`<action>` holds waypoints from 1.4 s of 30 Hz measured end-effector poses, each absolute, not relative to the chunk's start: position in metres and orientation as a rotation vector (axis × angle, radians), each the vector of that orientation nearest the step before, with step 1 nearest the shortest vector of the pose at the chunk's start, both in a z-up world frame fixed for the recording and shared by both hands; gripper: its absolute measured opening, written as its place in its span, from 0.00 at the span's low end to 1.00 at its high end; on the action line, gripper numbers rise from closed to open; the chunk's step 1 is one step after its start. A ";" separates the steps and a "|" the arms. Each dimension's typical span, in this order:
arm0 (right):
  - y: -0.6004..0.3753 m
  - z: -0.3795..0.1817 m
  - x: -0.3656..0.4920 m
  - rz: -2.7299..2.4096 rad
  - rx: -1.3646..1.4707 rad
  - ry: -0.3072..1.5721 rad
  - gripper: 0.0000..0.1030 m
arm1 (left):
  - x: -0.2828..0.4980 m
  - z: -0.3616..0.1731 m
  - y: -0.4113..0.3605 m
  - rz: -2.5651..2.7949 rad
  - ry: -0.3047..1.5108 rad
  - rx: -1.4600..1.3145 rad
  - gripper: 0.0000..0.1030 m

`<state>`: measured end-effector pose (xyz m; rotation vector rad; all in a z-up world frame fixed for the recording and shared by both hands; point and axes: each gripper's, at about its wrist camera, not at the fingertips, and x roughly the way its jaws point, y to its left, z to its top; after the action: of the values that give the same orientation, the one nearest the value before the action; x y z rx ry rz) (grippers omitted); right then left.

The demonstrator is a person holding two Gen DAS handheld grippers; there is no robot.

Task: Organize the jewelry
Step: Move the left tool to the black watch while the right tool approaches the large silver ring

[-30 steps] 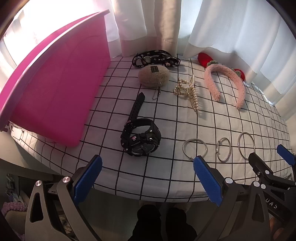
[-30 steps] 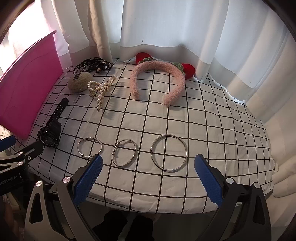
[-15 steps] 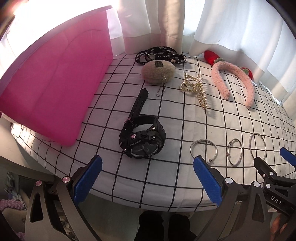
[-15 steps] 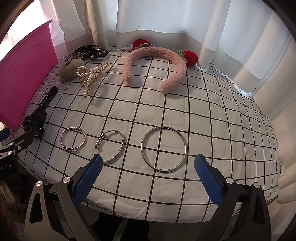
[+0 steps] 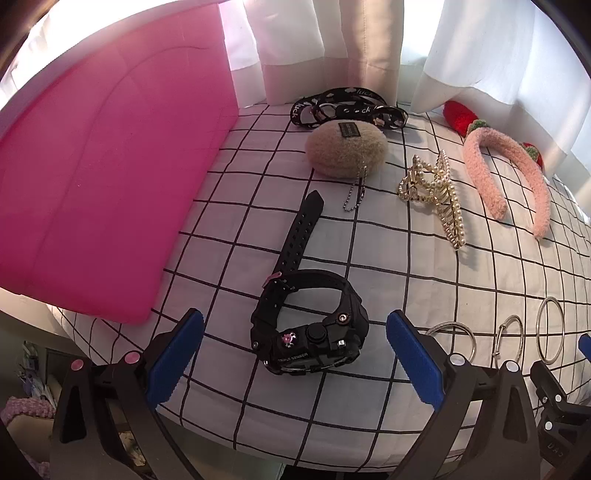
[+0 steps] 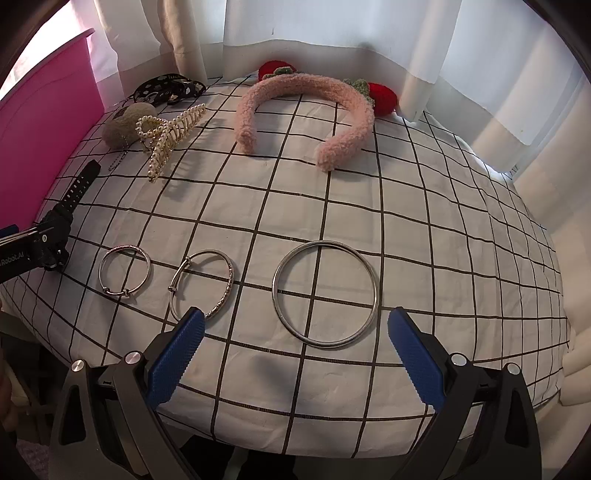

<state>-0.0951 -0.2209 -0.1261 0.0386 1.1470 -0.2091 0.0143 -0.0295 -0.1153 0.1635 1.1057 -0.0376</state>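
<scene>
A black watch (image 5: 308, 328) lies on the checked cloth, right between the open blue pads of my left gripper (image 5: 295, 354). Three silver bangles lie in a row: a small one (image 6: 125, 270), a textured one (image 6: 202, 284) and a large plain ring (image 6: 325, 293). My right gripper (image 6: 295, 354) hovers open just in front of the large ring, its left pad (image 6: 175, 360) over the textured bangle's near edge. Further back lie a pearl hair claw (image 6: 168, 134), a pink fuzzy headband (image 6: 306, 107), a beige plush pouch (image 5: 347, 149) and a black printed strap (image 5: 347, 109).
A pink box (image 5: 99, 177) with a raised lid fills the left side. White curtains (image 6: 314, 33) hang behind the round table (image 6: 424, 229). Red strawberry ornaments (image 6: 382, 96) sit behind the headband. The table's front edge drops off just below both grippers.
Both grippers have moved forward and lower over the table. The watch now sits between the left pads, and the large ring is closer to the right gripper. Nothing was picked up.
</scene>
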 end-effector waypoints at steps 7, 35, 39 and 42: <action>-0.226 -0.133 -0.087 -0.235 0.034 1.155 0.92 | 0.023 -0.132 -0.028 -0.035 1.139 0.164 0.94; -0.263 -0.152 -0.072 -0.246 0.141 1.158 0.92 | 0.039 -0.154 -0.025 -0.052 1.159 0.133 0.95; -0.263 -0.153 -0.070 -0.246 0.140 1.151 0.92 | 0.039 -0.157 -0.015 -0.059 1.178 0.068 0.95; -0.261 -0.152 -0.068 -0.249 0.141 1.150 0.92 | 0.041 -0.158 -0.012 -0.068 1.179 0.066 0.95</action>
<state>-0.0682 -0.2611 -0.1521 0.1414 1.1496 -0.2491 0.0407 -0.0122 -0.1582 0.0660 1.1789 -0.0675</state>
